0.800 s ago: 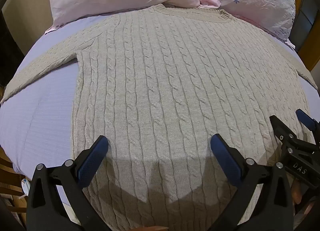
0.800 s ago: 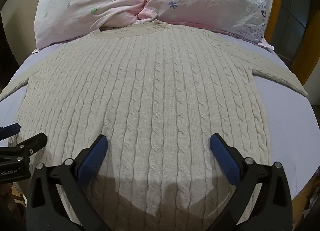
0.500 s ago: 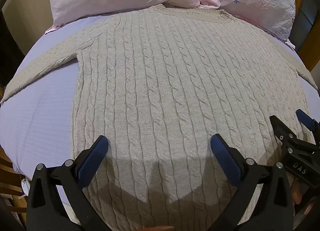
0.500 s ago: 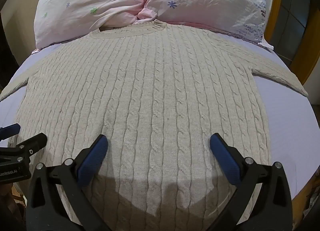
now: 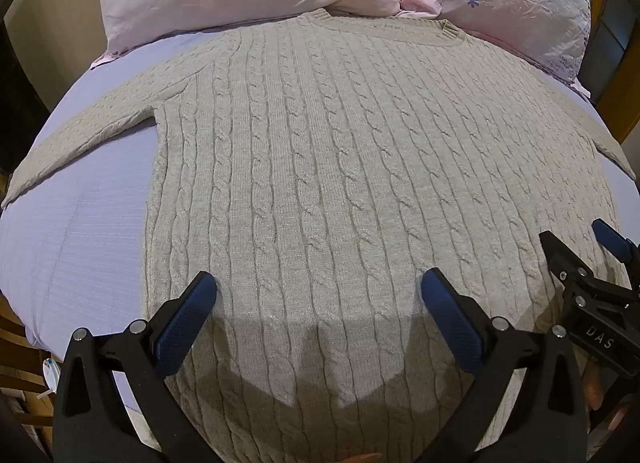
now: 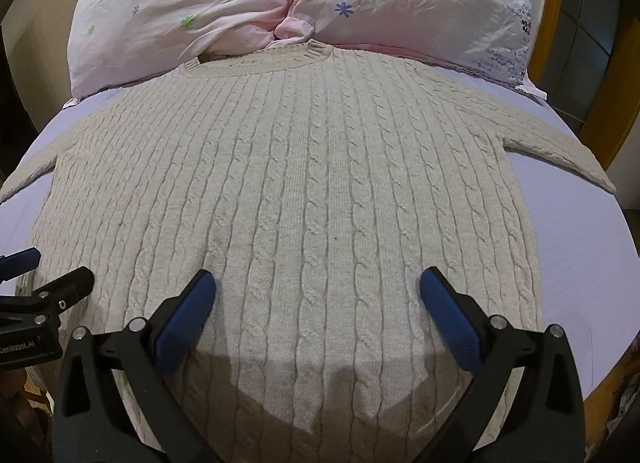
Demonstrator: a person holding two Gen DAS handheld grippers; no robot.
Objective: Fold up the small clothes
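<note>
A beige cable-knit sweater [image 5: 340, 167] lies flat and spread out on a lilac bed sheet [image 5: 80, 231], collar toward the pillows, sleeves stretched to both sides. It fills the right wrist view [image 6: 312, 183] too. My left gripper [image 5: 318, 303] is open and empty, held above the sweater's lower left part. My right gripper [image 6: 316, 299] is open and empty above the lower right part. Each gripper shows at the edge of the other's view, the right one at the right [image 5: 592, 263], the left one at the left [image 6: 36, 275].
Two pink flowered pillows [image 6: 280, 3] lie at the head of the bed behind the collar. A wooden bed frame [image 6: 580, 63] runs along the right side. Bare sheet [image 6: 580, 247] lies right of the sweater. A wooden chair or slats [image 5: 16, 363] stand low at the left.
</note>
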